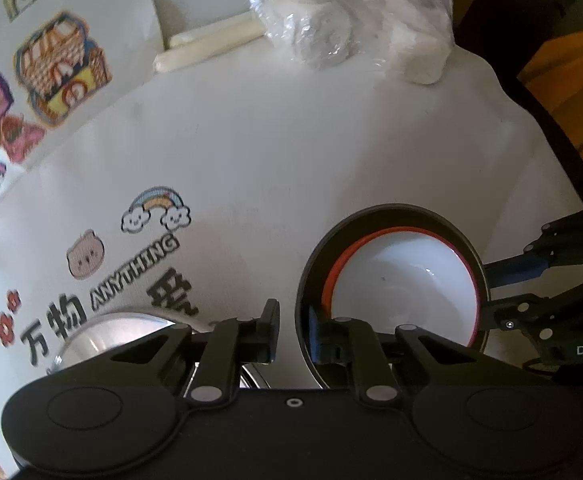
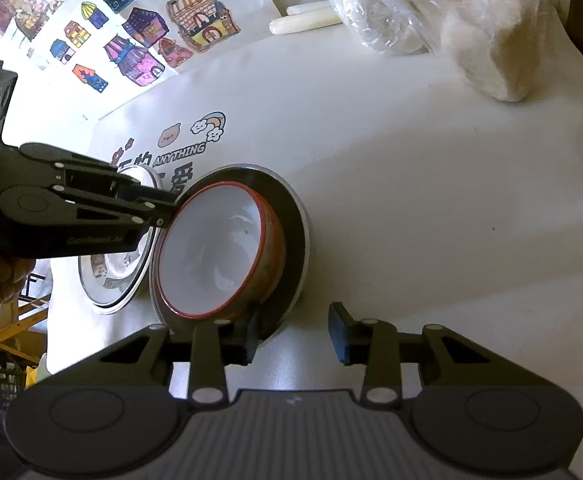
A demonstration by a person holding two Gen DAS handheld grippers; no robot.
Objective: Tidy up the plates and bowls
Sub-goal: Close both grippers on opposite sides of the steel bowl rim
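A red-rimmed bowl (image 1: pixel 407 280) with a white inside sits in a black plate (image 1: pixel 323 248) on the white table; both also show in the right wrist view, the bowl (image 2: pixel 215 248) and the plate (image 2: pixel 287 216). My left gripper (image 1: pixel 293 330) is open, its jaws straddling the plate's near rim; it reaches the stack from the left in the right wrist view (image 2: pixel 167 210). My right gripper (image 2: pixel 295 338) is open, its jaws either side of the plate's near edge. A shiny metal plate (image 2: pixel 119 280) lies left of the stack, also in the left wrist view (image 1: pixel 111 332).
A plastic-wrapped white bundle (image 1: pixel 351 16) and two pale rolls (image 1: pixel 211 44) lie at the table's back. The cloth carries printed cartoons and lettering (image 1: pixel 131 276). The table's right edge (image 1: pixel 547 136) drops to a dark gap.
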